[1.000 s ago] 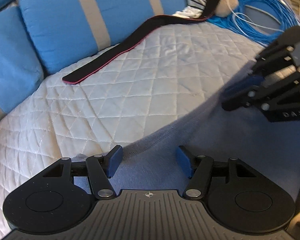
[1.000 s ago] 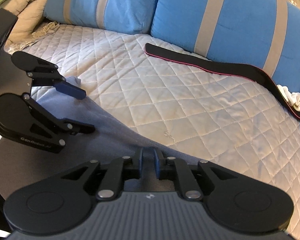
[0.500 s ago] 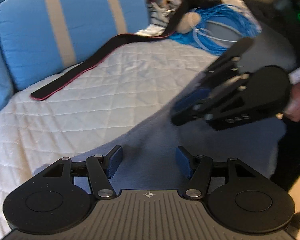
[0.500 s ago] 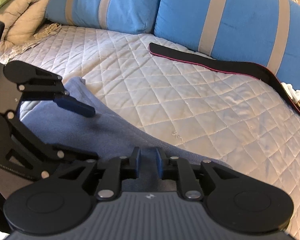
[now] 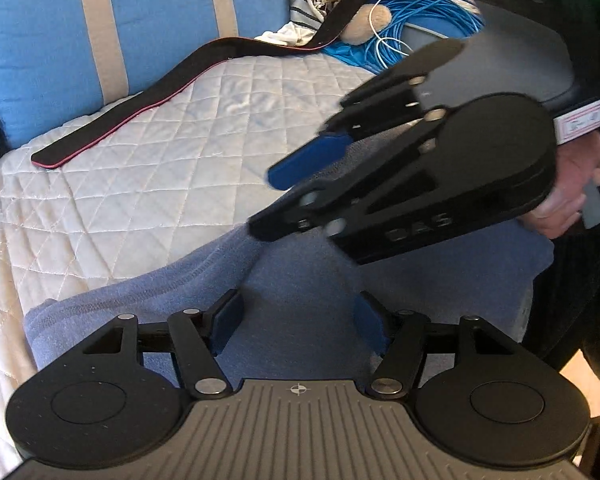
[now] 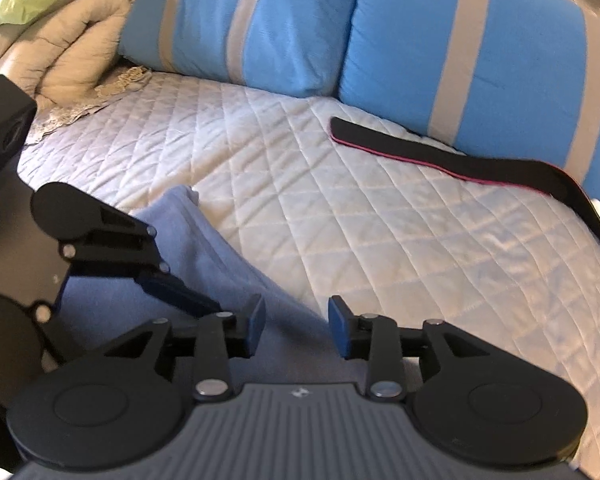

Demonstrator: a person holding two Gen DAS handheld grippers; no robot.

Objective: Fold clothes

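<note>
We see blue garment (image 5: 300,280) lying on quilted bed (image 5: 140,184), near edge. Left gripper (image 5: 296,322) jaws opening, cloth below, unpinched. Right gripper (image 6: 296,330) jaws opening over garment, gripping nothing. Black strap (image 6: 460,160) beside blue pillows (image 6: 480,52).

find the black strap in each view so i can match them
Left wrist: black strap runs from upper middle down to the left, along the blue pillow.
Right wrist: strap lies upper right, under the pillows, running off the right edge.
Shared landmark: white quilt under it.
</note>
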